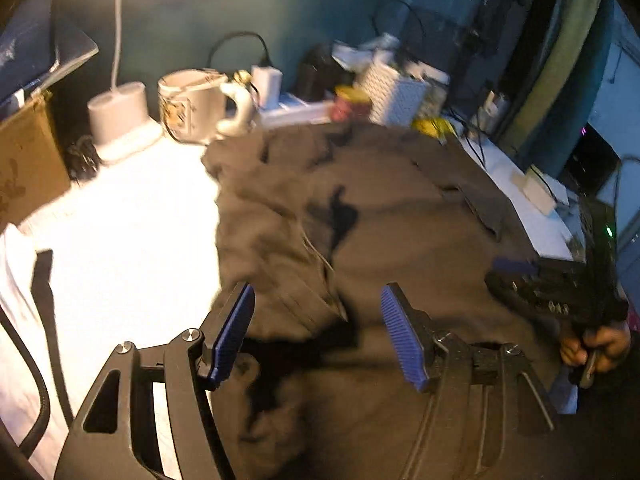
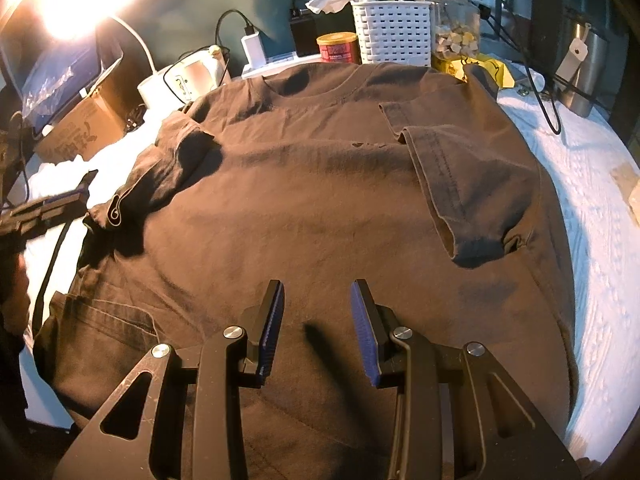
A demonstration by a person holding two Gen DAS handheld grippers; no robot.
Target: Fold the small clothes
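A dark brown T-shirt [image 2: 312, 200] lies spread on a white cloth-covered table [image 2: 592, 216], collar toward the far clutter. Its right sleeve [image 2: 460, 184] is folded in over the body; the left sleeve [image 2: 172, 168] is rumpled. My right gripper [image 2: 317, 292] is open and empty just above the shirt's lower middle. My left gripper [image 1: 316, 296] is open and empty above the shirt's [image 1: 380, 220] rumpled left side. The left gripper also shows at the left edge of the right wrist view [image 2: 60, 200], and the right gripper shows in the left wrist view [image 1: 532, 276].
Along the far edge stand a white lamp base [image 1: 120, 120], a mug [image 1: 188, 108], a white perforated basket [image 2: 392, 32], a red tin [image 2: 338, 48], a jar [image 2: 456, 28], chargers and cables. A cardboard box [image 2: 80, 128] sits far left. A steel tumbler [image 2: 584, 68] stands far right.
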